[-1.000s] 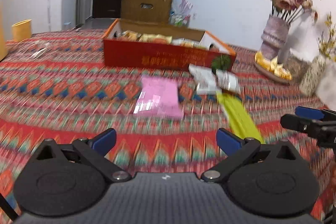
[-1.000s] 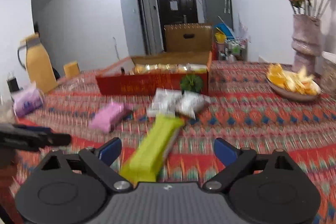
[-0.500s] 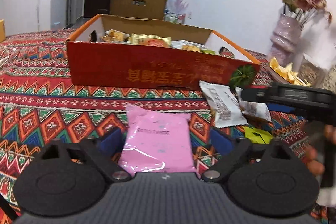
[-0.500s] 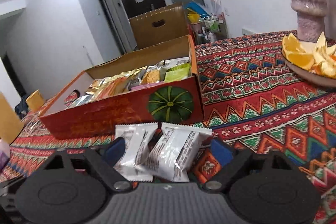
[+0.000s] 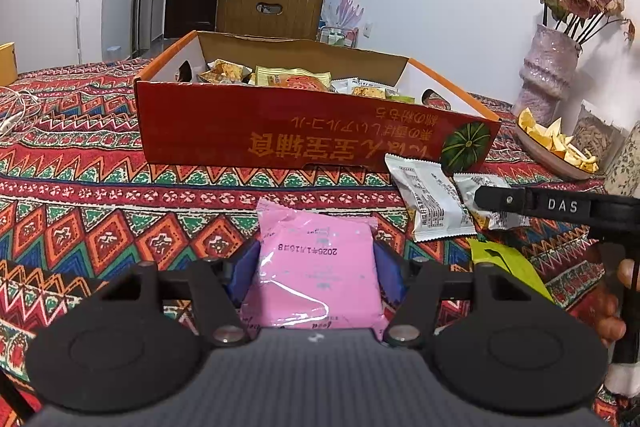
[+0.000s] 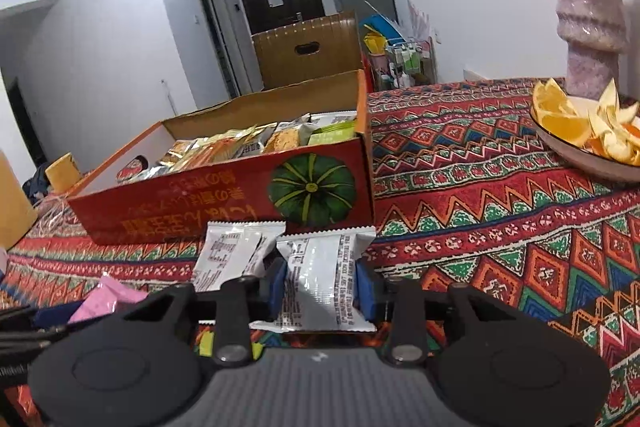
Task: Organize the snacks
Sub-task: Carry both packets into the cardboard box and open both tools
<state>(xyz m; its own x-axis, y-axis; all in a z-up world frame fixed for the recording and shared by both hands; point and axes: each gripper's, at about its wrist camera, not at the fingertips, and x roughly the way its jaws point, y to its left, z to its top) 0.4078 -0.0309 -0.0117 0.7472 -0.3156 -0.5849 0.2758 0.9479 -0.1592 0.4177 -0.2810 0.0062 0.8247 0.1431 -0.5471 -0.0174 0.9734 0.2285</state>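
Left wrist view: half a second ago the left claw (image 5: 316, 269) straddled the pink packet (image 5: 316, 267) with pads apart; now both pads press its sides, gripping it on the bench (image 5: 100, 227). The red box (image 5: 312, 135) stands just beyond, open cloth to its left. Two white packets (image 5: 432, 203) lie right.

Right wrist view: the right claw (image 6: 320, 285) has closed on one white packet (image 6: 320, 283); the second (image 6: 232, 255) lies beside it. One fruit plate (image 6: 576, 155) sits well apart.
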